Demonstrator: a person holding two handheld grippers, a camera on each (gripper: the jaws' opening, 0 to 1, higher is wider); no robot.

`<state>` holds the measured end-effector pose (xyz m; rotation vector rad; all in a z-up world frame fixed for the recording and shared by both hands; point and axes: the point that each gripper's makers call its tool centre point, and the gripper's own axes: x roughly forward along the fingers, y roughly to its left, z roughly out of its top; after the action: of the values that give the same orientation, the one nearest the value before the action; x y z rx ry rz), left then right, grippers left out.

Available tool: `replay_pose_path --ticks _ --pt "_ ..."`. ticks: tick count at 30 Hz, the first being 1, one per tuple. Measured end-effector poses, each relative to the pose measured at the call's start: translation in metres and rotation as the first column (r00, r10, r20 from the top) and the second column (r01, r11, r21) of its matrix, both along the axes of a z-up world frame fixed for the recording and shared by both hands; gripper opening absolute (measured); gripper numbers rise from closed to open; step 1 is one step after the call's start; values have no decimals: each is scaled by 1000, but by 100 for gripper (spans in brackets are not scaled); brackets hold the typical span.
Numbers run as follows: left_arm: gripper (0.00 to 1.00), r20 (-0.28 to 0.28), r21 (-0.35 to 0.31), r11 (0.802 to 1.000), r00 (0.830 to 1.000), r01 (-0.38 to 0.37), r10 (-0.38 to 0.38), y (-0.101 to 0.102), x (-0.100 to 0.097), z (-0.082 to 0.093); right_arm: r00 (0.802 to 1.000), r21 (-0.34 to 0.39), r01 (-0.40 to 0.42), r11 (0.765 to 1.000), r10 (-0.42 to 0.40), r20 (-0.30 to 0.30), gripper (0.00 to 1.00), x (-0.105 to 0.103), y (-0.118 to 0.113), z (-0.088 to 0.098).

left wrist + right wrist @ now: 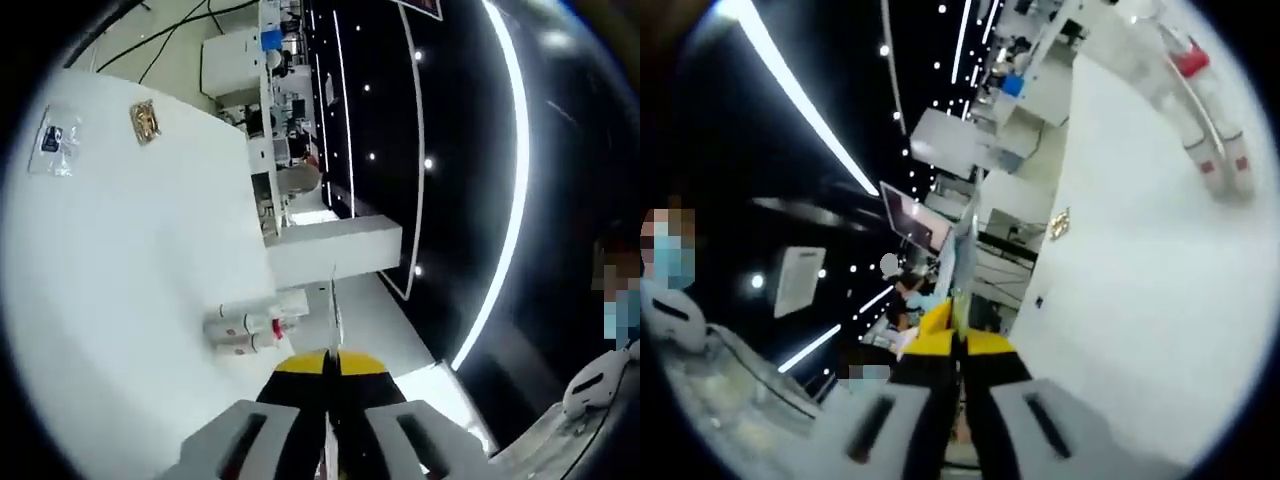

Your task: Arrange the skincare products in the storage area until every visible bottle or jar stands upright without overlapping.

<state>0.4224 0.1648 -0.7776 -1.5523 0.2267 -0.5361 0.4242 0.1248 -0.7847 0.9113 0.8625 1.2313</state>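
Two grippers: both have jaws pressed together, holding nothing.
Left gripper (331, 362): hovers just past white tubes (250, 328) lying flat on the white table (120, 260).
Left view extras: a clear packet (55, 140) and a gold sachet (145, 121) farther off.
Right gripper (958, 340): off the table edge; tubes (1210, 130) well away, red-capped.

A white table (130, 260) stands in a dark room lit by curved light strips (510, 200) and ceiling spots.
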Motion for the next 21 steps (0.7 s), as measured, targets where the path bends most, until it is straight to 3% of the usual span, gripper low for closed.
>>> replay_pose_path --ticks 1,3,5,6,8,10,12,14,18,21 --pt "3 10 -26 1000 1000 5 -5 0 0 1 1000 5 0 1000 0 2 0 1 0 1" --pt "8 35 74 997 999 32 -35 -5 -5 -5 1000 0 5 1000 -5 8 0 3 0 -1" --pt "13 40 124 989 995 82 -88 -13 -11 -8 1000 5 18 1000 -18 2 0 6 0 -2" --pt "15 31 125 985 992 121 -126 -19 -15 -9 1000 6 23 1000 -23 -3 0 8 -1 -4" --pt "18 18 124 984 991 130 -133 -22 -15 -12 1000 5 27 1000 -27 -9 0 10 0 -6" --pt "15 15 129 981 989 146 -149 -25 -16 -14 999 12 30 999 -30 -13 0 13 2 -5" --pt "3 -5 128 980 988 155 -155 -24 -15 -18 999 10 29 1000 -28 -22 0 15 5 -5" --pt "2 -3 138 980 990 142 -143 -21 -12 -22 999 -5 33 999 -34 -9 0 17 7 -8" --pt "1 -27 244 963 993 117 -114 -16 -3 -39 999 -68 49 996 -49 3 4 24 10 -24" --pt "0 -38 234 967 995 104 -98 -11 6 -45 999 -102 51 993 -50 11 13 25 13 -30"
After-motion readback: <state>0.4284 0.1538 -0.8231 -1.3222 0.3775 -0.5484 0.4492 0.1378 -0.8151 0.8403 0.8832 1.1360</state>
